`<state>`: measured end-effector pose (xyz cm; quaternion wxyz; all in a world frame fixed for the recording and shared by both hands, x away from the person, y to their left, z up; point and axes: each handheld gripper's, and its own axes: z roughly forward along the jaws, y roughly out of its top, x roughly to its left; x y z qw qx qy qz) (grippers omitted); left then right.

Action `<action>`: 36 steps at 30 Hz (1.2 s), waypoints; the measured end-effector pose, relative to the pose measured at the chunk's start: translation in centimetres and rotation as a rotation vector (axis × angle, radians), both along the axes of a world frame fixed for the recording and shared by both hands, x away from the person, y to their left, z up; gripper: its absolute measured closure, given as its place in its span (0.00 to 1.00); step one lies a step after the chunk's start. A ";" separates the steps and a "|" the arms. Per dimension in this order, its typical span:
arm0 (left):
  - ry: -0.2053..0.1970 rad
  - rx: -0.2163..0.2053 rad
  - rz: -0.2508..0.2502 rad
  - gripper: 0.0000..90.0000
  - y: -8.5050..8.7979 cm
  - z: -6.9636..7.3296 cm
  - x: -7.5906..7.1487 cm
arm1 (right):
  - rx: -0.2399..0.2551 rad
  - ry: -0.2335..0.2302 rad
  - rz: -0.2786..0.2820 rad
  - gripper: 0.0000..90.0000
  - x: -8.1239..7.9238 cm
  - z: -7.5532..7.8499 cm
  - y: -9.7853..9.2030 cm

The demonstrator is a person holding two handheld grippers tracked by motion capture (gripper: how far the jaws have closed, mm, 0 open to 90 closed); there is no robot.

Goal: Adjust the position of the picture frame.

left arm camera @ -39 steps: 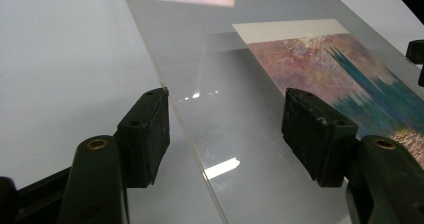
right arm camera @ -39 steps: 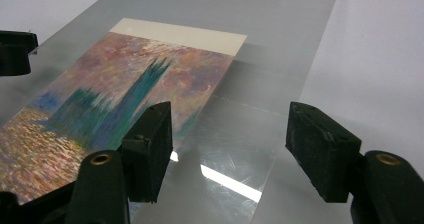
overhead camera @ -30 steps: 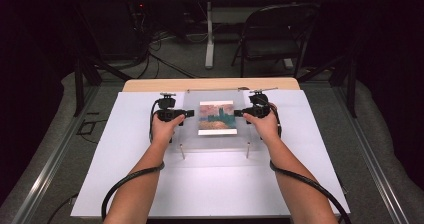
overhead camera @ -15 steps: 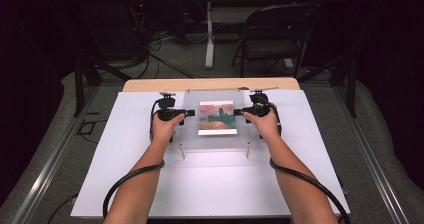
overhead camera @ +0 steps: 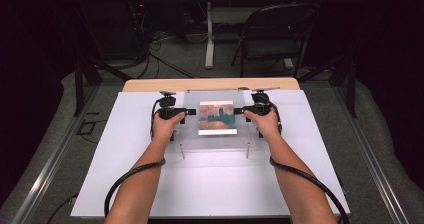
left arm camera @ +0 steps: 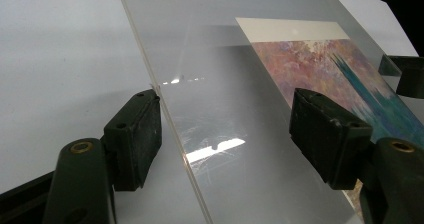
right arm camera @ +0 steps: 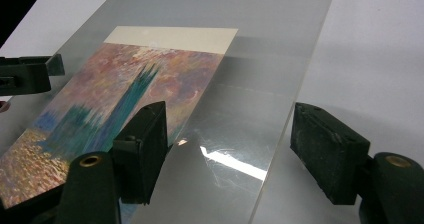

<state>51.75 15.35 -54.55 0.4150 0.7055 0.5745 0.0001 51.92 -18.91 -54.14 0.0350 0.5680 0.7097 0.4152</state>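
Nearest the camera, two forearms came up from the bottom edge over the white table (overhead camera: 125, 184), each with a black cable looping back off its gripper. Left gripper (left arm camera: 225, 134) had its jaws spread wide apart, one on each side of the clear acrylic sheet (left arm camera: 220, 99), straddling its left edge without pinching it, as far as I could see. Right gripper (right arm camera: 230, 149) was the same deal on the opposite edge: jaws parted, one over the sheet and one out past its edge, not clamped on anything.

Between the two grippers sat the art print (overhead camera: 217, 117), a pinkish sky with teal towers and a white strip along its far side, lying flat against the acrylic. Couldn't tell if it was under or on top of the sheet. Just nearer than the grippers, two small pegs (overhead camera: 182, 151) stuck out at the sheet's near edge.

Beyond the grippers, past the far end of the table, stood a folding chair (overhead camera: 272, 39) and some cables on the floor.
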 end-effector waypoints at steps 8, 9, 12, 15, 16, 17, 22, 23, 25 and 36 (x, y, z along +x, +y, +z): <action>0.001 -0.001 -0.003 0.33 0.0 0.0 0.0 | 0.030 0.014 -0.006 0.34 0.2 -0.3 0.1; 0.000 -0.001 -0.003 0.33 0.0 0.0 0.0 | 0.027 0.012 -0.005 0.34 0.2 -0.2 0.1; -0.005 0.001 -0.001 0.33 0.0 0.0 0.0 | 0.018 0.017 -0.003 0.34 0.2 -0.1 0.1; -0.008 0.000 0.004 0.33 0.0 -0.1 0.0 | 0.012 0.006 0.000 0.35 0.2 -0.1 0.1; -0.008 -0.001 0.005 0.33 0.0 -0.1 0.0 | 0.011 0.006 -0.001 0.35 0.1 -0.1 0.1; -0.010 -0.001 0.007 0.33 0.0 -0.1 0.0 | 0.014 0.004 -0.002 0.35 0.1 -0.1 0.1; -0.010 -0.013 0.022 0.36 0.1 -0.2 0.1 | 0.012 0.004 -0.004 0.35 0.1 -0.1 0.1; -0.008 -0.017 0.025 0.36 0.1 -0.2 0.1 | 0.011 0.004 -0.005 0.36 0.1 -0.1 0.1; -0.001 -0.025 0.034 0.38 0.2 -0.2 0.1 | 0.009 0.006 -0.004 0.36 0.1 0.0 0.1; 0.013 -0.038 0.037 0.42 0.5 0.0 0.2 | 0.000 0.003 -0.010 0.36 0.1 0.1 0.2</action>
